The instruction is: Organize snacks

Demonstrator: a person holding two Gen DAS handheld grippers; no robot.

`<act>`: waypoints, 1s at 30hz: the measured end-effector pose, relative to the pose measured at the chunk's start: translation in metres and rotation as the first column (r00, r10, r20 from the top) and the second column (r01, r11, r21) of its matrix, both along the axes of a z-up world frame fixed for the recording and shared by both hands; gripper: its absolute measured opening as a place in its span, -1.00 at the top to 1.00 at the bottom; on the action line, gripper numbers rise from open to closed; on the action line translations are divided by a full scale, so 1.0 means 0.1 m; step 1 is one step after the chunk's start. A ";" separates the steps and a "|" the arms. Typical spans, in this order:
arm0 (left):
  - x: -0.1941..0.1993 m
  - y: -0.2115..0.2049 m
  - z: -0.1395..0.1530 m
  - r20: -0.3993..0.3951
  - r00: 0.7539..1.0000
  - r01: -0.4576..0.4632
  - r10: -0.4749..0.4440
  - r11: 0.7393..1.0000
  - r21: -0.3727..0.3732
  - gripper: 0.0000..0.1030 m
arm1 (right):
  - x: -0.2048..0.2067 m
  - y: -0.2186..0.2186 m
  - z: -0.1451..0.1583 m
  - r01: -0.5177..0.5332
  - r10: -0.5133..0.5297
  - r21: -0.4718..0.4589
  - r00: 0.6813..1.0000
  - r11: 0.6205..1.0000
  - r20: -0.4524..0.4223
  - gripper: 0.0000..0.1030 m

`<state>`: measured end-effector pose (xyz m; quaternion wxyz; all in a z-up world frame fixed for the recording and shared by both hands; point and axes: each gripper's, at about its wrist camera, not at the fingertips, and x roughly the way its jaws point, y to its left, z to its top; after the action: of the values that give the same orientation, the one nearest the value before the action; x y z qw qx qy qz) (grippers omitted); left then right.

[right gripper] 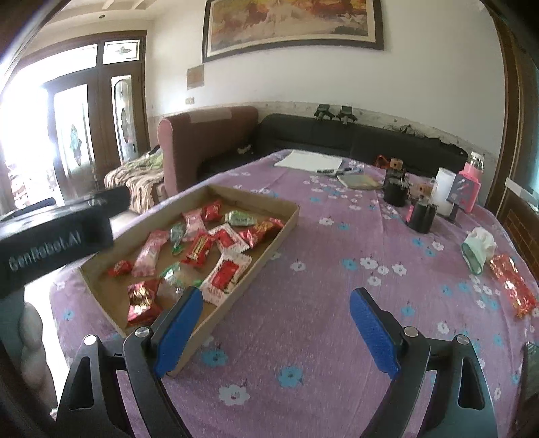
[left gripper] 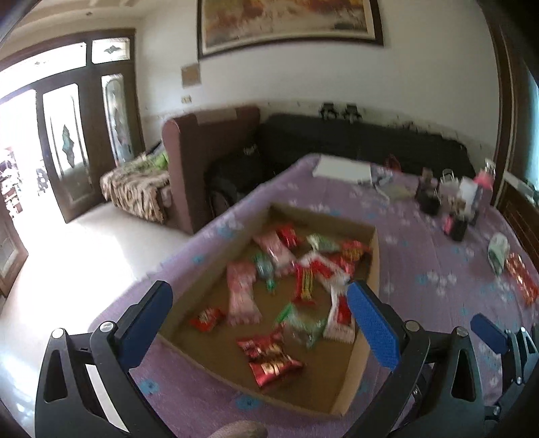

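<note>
Snacks (right gripper: 188,256) fill my tray (right gripper: 269,242); one red packet (right gripper: 513,291) lies loose at 2 o'clock. Light, crinkly, slippery; I'd pinch mid-wrapper. Left gripper (left gripper: 266,323) and right gripper (right gripper: 274,332) both spread, empty.

room and table furnishings away from the sorting area.
purple flowered tablecloth (right gripper: 337,269) covers the table; at its far edge lie a white pad (right gripper: 308,159) and a book (right gripper: 358,182), with pens just beside the pad. toward the right stand a white cylinder (right gripper: 445,192) and a pink-sleeved bottle (right gripper: 470,180), close together. behind: brown armchair (right gripper: 202,141), black sofa (right gripper: 353,138), framed painting (right gripper: 289,23), glazed wooden doors (right gripper: 87,124).
</note>
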<state>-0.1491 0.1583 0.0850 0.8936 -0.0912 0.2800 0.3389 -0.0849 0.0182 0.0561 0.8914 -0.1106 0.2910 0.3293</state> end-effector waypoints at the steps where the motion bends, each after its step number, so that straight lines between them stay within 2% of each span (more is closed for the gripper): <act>1: 0.01 -0.01 -0.04 -0.015 1.000 0.006 -0.006 1.000 -0.013 -1.00 | 0.01 0.00 -0.03 0.005 -0.005 -0.005 1.000 1.000 -0.011 -0.75; 6: 0.03 -0.02 -0.15 -0.050 0.998 0.024 -0.026 0.999 -0.047 -1.00 | 0.06 0.01 -0.10 0.027 -0.028 -0.023 0.999 0.999 -0.044 -0.75; 13: 0.02 0.08 -0.23 -0.072 0.997 0.027 -0.035 0.994 -0.109 -1.00 | 0.03 0.08 -0.16 0.024 -0.027 -0.064 0.999 0.998 -0.047 -0.75; 30: 0.00 0.14 -0.29 -0.088 0.994 0.041 -0.057 0.984 -0.174 -1.00 | -0.10 0.18 -0.19 -0.007 0.004 -0.112 1.000 0.994 -0.022 -0.75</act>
<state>-0.1488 0.1724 0.0555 0.8766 -0.1453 0.3514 0.2950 -0.0954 0.0362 0.0376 0.8796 -0.1579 0.3185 0.3161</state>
